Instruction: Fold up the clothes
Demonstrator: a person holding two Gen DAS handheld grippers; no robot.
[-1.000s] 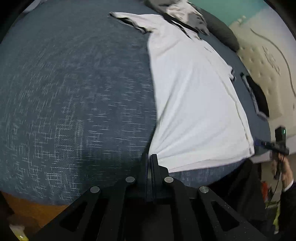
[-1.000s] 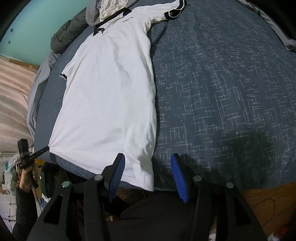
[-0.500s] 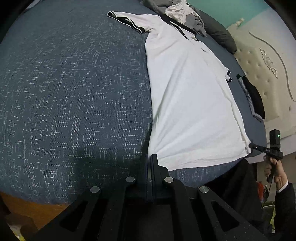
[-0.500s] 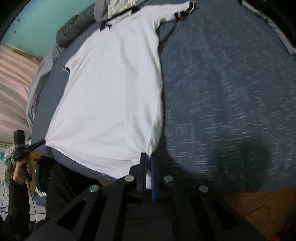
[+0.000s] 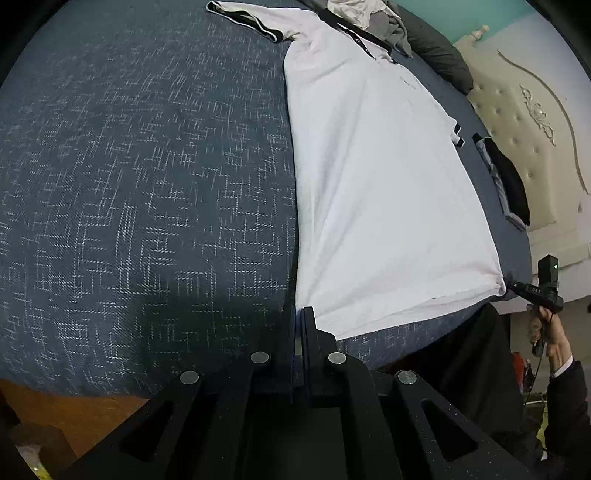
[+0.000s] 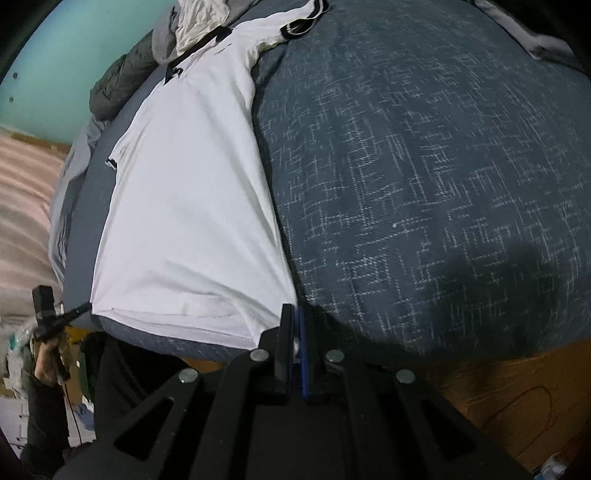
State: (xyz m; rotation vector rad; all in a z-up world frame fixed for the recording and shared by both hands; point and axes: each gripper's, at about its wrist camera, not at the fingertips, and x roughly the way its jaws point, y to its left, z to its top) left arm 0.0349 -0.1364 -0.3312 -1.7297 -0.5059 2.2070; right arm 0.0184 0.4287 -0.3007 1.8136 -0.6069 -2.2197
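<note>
White polo shirt point(image 5: 380, 192) with black collar and black-trimmed sleeves, spread flat lengthwise on blue patterned bedspread point(image 5: 147, 184), stretching away ahead of both grippers, left gripper point(image 5: 298, 317) clamped on one hem corner, right gripper point(image 6: 293, 321) pinching the other

Hem corner of the white polo shirt point(image 5: 376, 192) swallowed between the shut fingers of the left claw point(image 5: 298, 314), hidden there. Same at the right claw point(image 6: 293, 314): corner pinched out of sight. Collar partly buried under the heap of clothes point(image 5: 365, 14), itself cut off by the top edge. Chest logo too small to read. Bed point(image 6: 424, 166) cropped on all sides.
</note>
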